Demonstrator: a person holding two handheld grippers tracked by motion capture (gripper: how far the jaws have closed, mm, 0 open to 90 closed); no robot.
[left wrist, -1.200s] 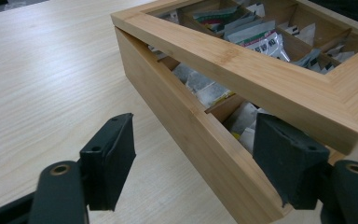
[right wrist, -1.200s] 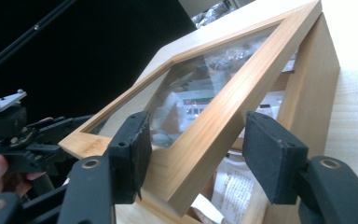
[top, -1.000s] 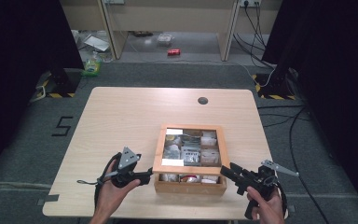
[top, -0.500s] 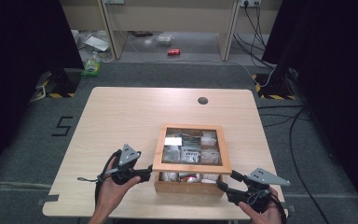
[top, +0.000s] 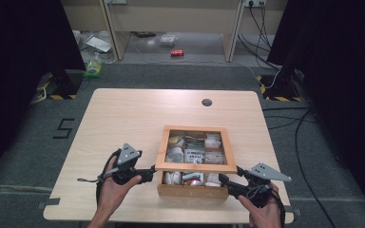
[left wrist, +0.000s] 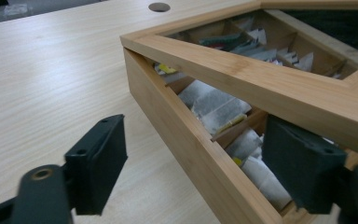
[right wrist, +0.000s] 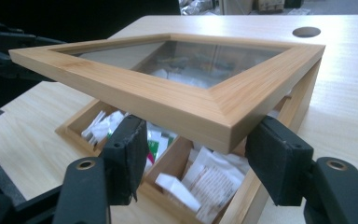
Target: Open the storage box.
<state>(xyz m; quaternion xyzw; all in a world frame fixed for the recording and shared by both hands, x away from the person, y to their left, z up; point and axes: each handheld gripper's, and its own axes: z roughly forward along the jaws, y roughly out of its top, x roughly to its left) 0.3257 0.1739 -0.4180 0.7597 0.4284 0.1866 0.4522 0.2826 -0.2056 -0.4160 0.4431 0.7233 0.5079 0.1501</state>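
A wooden compartment box (top: 192, 192) of tea bags (left wrist: 214, 107) stands on the near half of the table. Its glass-paned lid (top: 195, 166) is lifted at the front, so the front row of tea bags (right wrist: 205, 177) shows. My left gripper (top: 154, 174) is at the box's near left corner. Its jaws have just been opening and straddle the left wall (left wrist: 182, 135) without pressing it. My right gripper (top: 225, 183) is at the near right corner. Its jaws have just been closing a little, and the lid's corner (right wrist: 223, 126) sits over the gap between them, unclamped.
The light wooden table (top: 123, 118) has a round cable hole (top: 206, 102) beyond the box. Its near edge lies just behind both hands. On the floor past the table are a red can (top: 177, 52), litter and cables (top: 285, 85).
My left gripper's jaws have spread apart at the box's left wall. My right gripper has shifted from the box's right side to its near right corner, under the lid.
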